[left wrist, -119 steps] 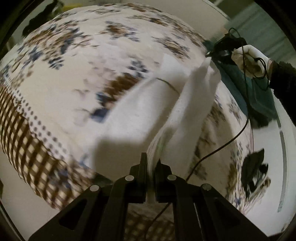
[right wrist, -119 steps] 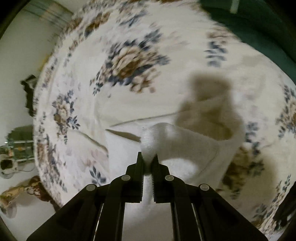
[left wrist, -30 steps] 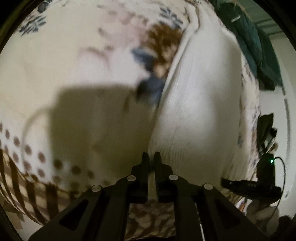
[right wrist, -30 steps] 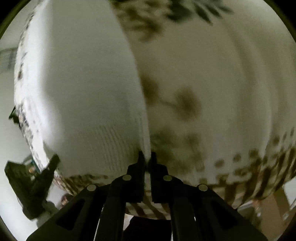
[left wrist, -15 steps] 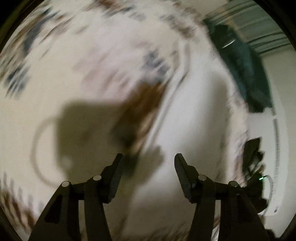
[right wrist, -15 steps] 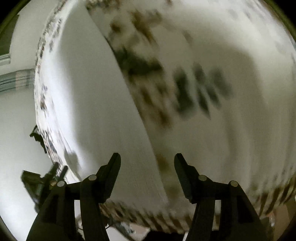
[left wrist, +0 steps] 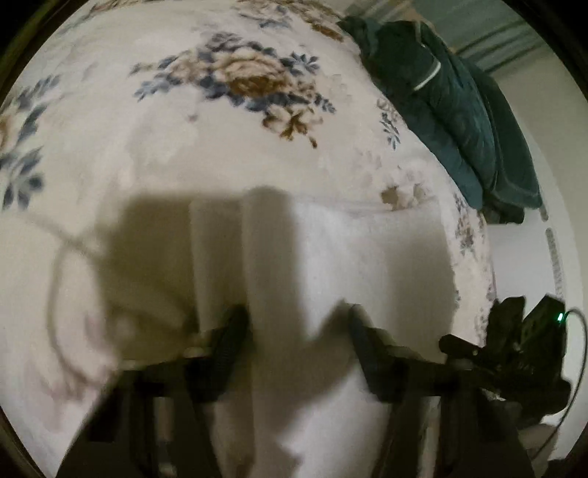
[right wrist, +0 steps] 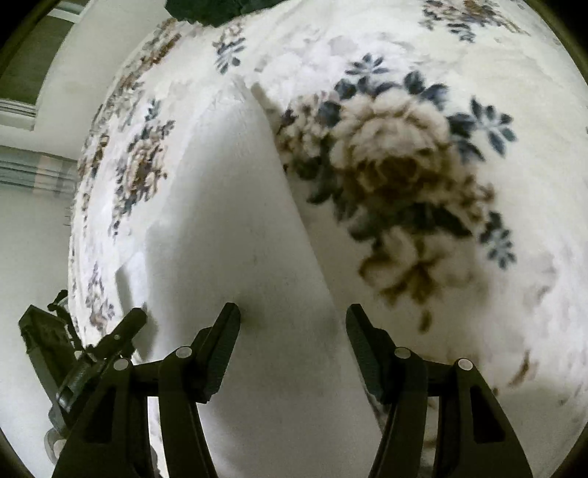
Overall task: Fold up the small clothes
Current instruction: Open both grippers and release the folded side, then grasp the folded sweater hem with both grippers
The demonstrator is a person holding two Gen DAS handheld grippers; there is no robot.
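Note:
A white knitted garment (left wrist: 367,257) lies folded flat on the floral bedspread (left wrist: 183,128). My left gripper (left wrist: 297,331) is open and empty just above the garment's near part; its shadow falls across the cloth. In the right wrist view the same white garment (right wrist: 228,220) stretches away from me, with its long edge running beside a large flower print. My right gripper (right wrist: 292,327) is open and empty over the garment's near end.
A dark green garment (left wrist: 459,110) lies heaped at the bed's far right edge and shows at the top of the right wrist view (right wrist: 217,9). The other gripper shows in each view, at lower right (left wrist: 514,353) and lower left (right wrist: 73,353). A white wall (right wrist: 29,239) lies beyond the bed.
Both grippers were shut on the white garment a second ago. Both have opened, let it go and drawn back; the garment now lies flat on the bedspread.

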